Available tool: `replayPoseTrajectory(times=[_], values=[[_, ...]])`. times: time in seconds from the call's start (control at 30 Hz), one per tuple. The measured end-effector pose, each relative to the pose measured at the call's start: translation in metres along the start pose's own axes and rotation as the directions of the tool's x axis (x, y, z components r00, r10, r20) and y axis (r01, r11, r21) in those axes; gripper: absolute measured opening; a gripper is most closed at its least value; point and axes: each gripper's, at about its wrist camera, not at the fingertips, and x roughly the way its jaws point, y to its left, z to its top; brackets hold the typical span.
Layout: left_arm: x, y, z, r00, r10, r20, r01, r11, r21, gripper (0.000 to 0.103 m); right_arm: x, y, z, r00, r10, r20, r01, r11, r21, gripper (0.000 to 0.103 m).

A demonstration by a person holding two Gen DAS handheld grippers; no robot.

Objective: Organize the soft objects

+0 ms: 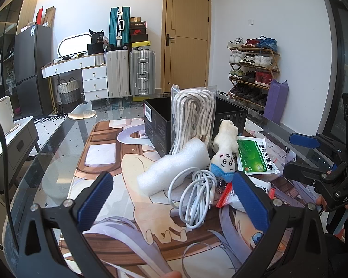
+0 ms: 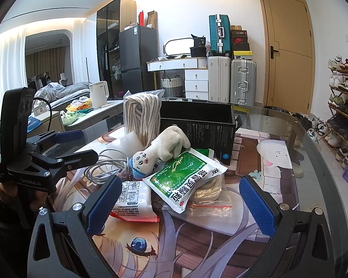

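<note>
A white plush toy with a blue cap [image 1: 225, 149] [image 2: 160, 149] lies in a pile on the table. Around it are a foam roll [image 1: 172, 168], a coiled white cable [image 1: 196, 194] [image 2: 104, 166], a bagged white rope [image 1: 192, 115] [image 2: 142, 115] leaning on an open black box [image 1: 159, 127] [image 2: 204, 127], and a green-and-white sachet [image 1: 256, 156] [image 2: 185, 180]. My left gripper [image 1: 174, 199] is open and empty, just short of the cable. My right gripper [image 2: 185, 205] is open and empty, in front of the sachet and a white printed packet [image 2: 132, 200].
A zip bag with a cream roll [image 2: 206, 192] lies under the sachet. The glass table edge [image 2: 313, 143] curves on the right. The other gripper shows at each view's side [image 1: 324, 173] [image 2: 46, 159]. Suitcases, drawers and a shoe rack [image 1: 252, 69] stand behind.
</note>
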Motion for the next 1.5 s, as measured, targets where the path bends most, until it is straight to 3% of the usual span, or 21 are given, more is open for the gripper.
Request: replayPoseTrajectory(times=[1.5], values=[[0.0021,0.0057,0.0002,1.0,0.012,-0.011,-0.012,1.0,0.017,0.103,0.0052,0.002,0.0013,0.999,-0.024,-0.035,0.024,1.0,-0.007,0.103]])
